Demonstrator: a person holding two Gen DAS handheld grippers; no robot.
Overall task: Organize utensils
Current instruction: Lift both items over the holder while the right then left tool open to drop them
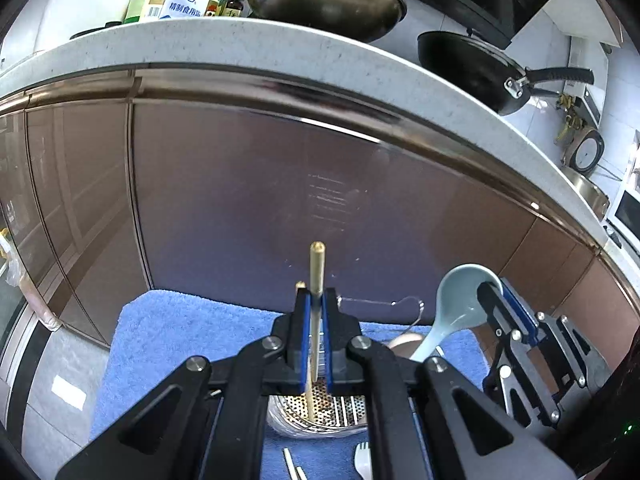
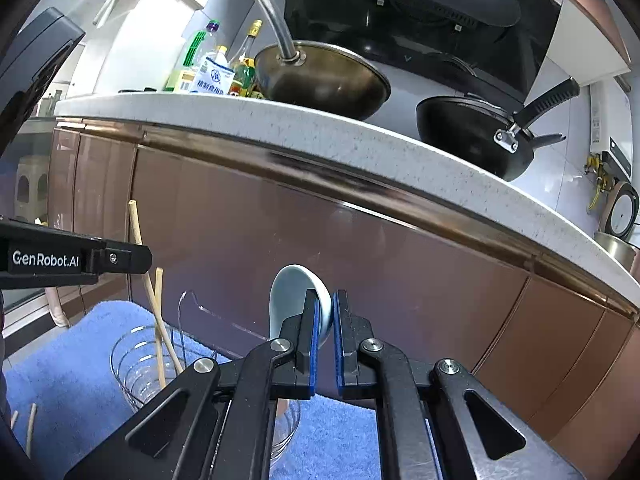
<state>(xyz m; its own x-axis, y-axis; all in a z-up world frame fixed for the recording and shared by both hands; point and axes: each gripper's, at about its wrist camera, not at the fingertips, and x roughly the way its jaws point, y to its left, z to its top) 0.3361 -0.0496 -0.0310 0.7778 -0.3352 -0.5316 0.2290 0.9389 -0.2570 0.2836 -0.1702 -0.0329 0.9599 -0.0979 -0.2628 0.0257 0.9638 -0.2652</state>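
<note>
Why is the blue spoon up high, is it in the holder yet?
Not fully: the right gripper holds the spoon by its bowl, handle pointing down toward the holder.

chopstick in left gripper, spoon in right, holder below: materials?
Chopstick: probably wood or bamboo, matte pale tan, uncoated look.
Spoon: likely glazed ceramic, possibly melamine; pale blue, smooth glossy bowl.
Utensil holder: clear ribbed plastic wall, see-through; the perforated insert looks like shiny metal.
</note>
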